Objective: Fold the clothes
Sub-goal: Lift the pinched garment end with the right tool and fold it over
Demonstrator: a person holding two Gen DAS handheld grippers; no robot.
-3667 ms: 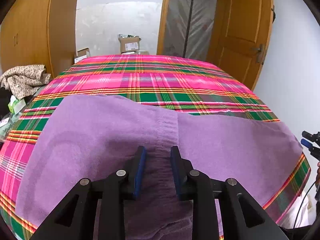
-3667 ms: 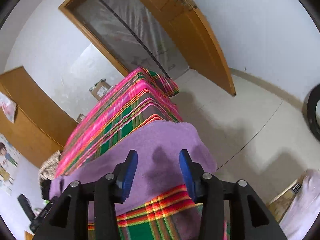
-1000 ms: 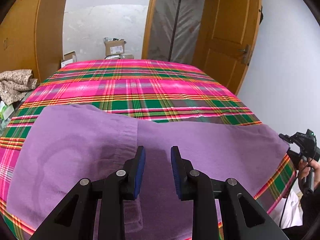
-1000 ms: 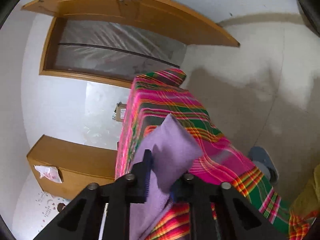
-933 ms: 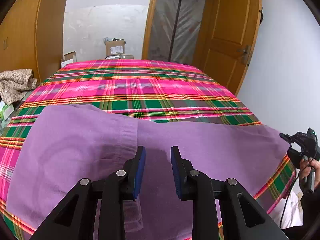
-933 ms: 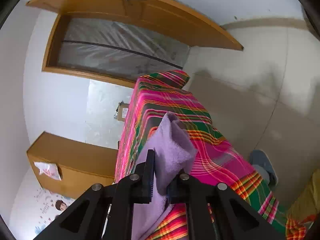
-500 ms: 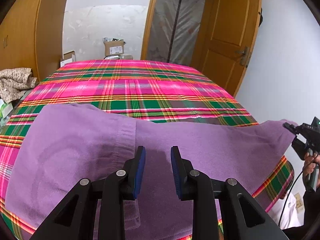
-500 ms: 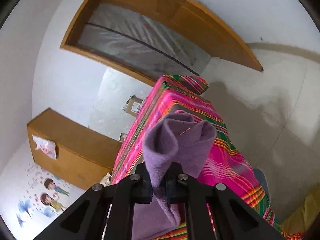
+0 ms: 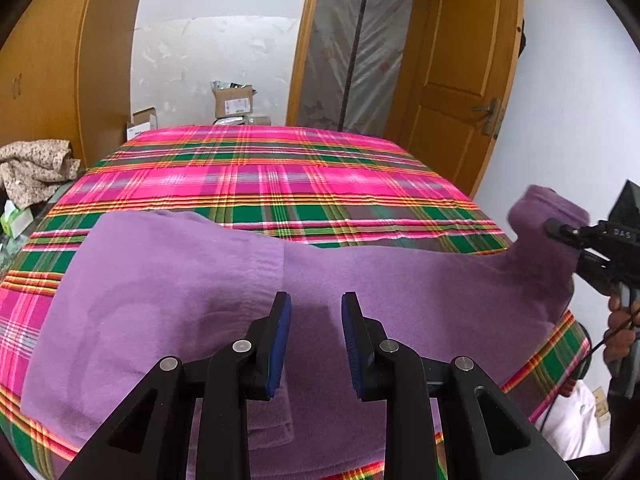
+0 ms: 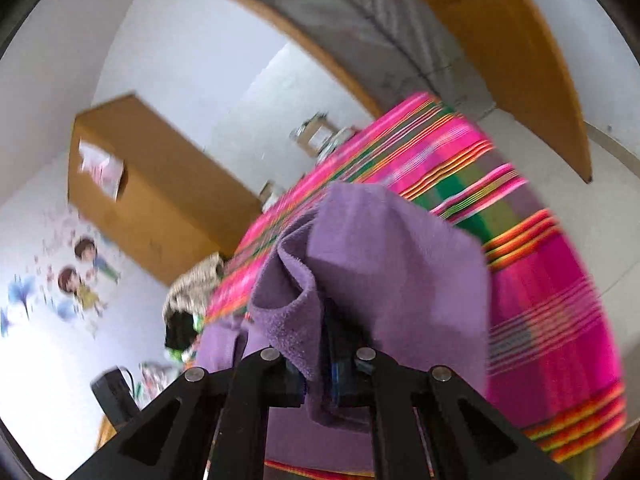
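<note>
Bed (image 9: 260, 176) fills the middle of the room, covered in a loud plaid sheet of pink, green and orange stripes. Purple garment (image 9: 168, 288) lies spread across the near end of it, flat over most of its width, with a faint ring mark on the left part.

Left claw (image 9: 316, 316) hangs low over the garment's middle, blue pads apart, nothing between them; cloth lies below the tips.

Right claw (image 10: 324, 364) is clamped on the garment's right corner. From the left wrist view that corner stands lifted off the bed edge, peaked above the black tool, with a hand (image 9: 620, 332) around the grip. From the right wrist view the cloth bunches and folds over the jaws; picture is blurred.

Room: wooden wardrobe (image 9: 44, 76) at left, wooden door (image 9: 460, 80) open at right, doorway beside it sheeted in plastic (image 9: 352, 48). Cardboard boxes (image 9: 234, 102) against the patchy white far wall. A heap of floral cloth (image 9: 36, 168) left of the bed. Cartoon stickers (image 10: 80, 272) on a wall.
</note>
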